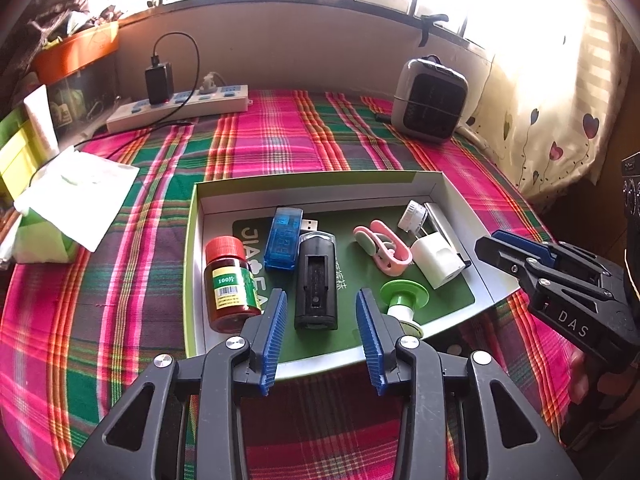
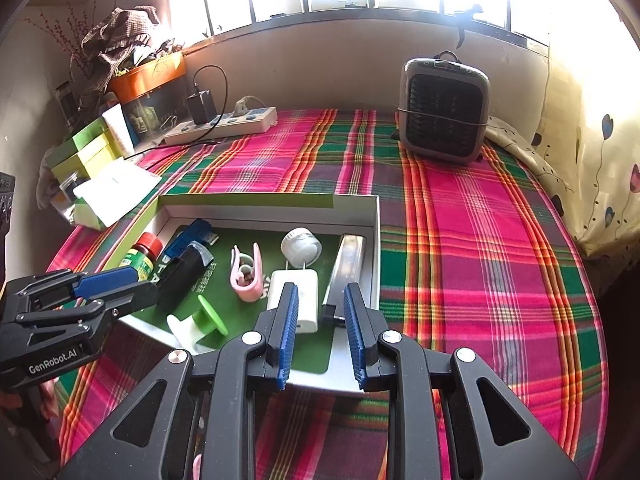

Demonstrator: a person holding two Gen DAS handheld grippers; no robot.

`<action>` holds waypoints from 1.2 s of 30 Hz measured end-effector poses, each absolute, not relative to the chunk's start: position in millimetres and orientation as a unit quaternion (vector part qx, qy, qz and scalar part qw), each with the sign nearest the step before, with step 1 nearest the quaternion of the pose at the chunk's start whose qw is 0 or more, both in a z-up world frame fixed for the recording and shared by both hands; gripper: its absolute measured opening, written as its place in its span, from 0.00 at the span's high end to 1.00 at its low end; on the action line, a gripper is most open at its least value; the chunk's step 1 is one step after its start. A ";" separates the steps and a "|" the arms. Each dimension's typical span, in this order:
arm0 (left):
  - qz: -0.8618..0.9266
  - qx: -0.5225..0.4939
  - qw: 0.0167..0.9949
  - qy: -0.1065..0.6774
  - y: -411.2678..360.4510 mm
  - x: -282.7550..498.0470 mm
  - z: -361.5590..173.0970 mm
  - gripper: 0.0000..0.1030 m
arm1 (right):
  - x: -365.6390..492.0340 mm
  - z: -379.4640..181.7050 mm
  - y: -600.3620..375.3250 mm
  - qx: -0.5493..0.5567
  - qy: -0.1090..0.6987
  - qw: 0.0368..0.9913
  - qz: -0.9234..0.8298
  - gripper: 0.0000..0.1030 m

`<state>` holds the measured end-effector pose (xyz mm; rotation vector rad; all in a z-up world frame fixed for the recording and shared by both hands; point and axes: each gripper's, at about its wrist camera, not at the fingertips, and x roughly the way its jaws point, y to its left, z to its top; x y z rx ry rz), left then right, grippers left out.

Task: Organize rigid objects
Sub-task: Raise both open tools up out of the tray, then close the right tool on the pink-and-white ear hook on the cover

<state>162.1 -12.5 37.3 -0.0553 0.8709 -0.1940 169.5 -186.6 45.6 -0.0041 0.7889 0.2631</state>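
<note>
Over the near rim of the open box (image 1: pixel 312 184), hovering with the left hand-held gripper (image 1: pixel 320 300), jaws standing moderately wide and gripping nothing. Beside it, over the box's right end, hanging with the right hand-held gripper (image 2: pixel 320 292), jaws drawn narrow, nearly closed, also gripping nothing.

Inside the box, counting eight things, one of each:
- Lying with its red cap aimed at the far wall: a brown bottle (image 1: pixel 230 280).
- Lying near-to-far just beside it, and tilting with its metal plug aimed far-right: a black stick (image 1: pixel 316 280) and a blue USB tester (image 1: pixel 284 240).
- Lying diagonally in the middle: a pink clip (image 1: pixel 384 250).
- Sitting beside the clip: a white plug cube (image 1: pixel 436 260).
- Resting with its green disc facing the far wall: a hook (image 1: pixel 402 294).
- Running near-to-far along the right wall: a silver bar (image 1: pixel 438 218), with a white round piece (image 1: pixel 412 214) touching it.

Farther out on the plaid cloth (image 1: pixel 280 140), standing apart: one power strip (image 1: pixel 180 108), one heater (image 1: pixel 428 100) and one tissue pack (image 1: pixel 76 200).
</note>
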 end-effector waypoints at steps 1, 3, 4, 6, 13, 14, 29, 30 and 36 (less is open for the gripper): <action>-0.093 -0.026 0.902 0.420 -12.4 161.3 37.6 0.66 | 167.9 45.6 -186.5 -0.002 0.384 0.915 0.127 0.76; -0.090 -0.025 0.903 0.419 -11.6 158.7 38.5 0.66 | 165.1 45.4 -186.1 -0.003 0.384 0.915 0.126 0.76; -0.089 -0.023 0.904 0.417 -11.6 157.2 39.2 0.66 | 163.7 45.4 -186.2 -0.002 0.384 0.915 0.126 0.76; -0.087 -0.024 0.905 0.415 -10.4 154.6 40.5 0.66 | 161.7 45.5 -186.1 -0.001 0.384 0.915 0.127 0.76; -0.084 -0.023 0.910 0.405 -7.7 142.8 42.1 0.66 | 143.4 47.2 -183.4 0.000 0.380 0.915 0.137 0.76; -0.083 -0.025 0.910 0.405 -6.5 141.1 42.0 0.66 | 140.1 47.3 -182.3 -0.003 0.380 0.914 0.139 0.76; -0.066 -0.008 0.928 0.367 3.0 115.2 49.4 0.65 | 101.1 42.7 -169.6 -0.010 0.386 0.909 0.159 0.75; -0.066 -0.008 0.928 0.366 3.7 114.4 49.9 0.65 | 98.2 42.2 -168.9 -0.007 0.386 0.908 0.161 0.75; -0.053 0.018 0.935 0.351 4.0 104.5 52.6 0.65 | 85.4 32.9 -166.1 0.003 0.400 0.900 0.173 0.75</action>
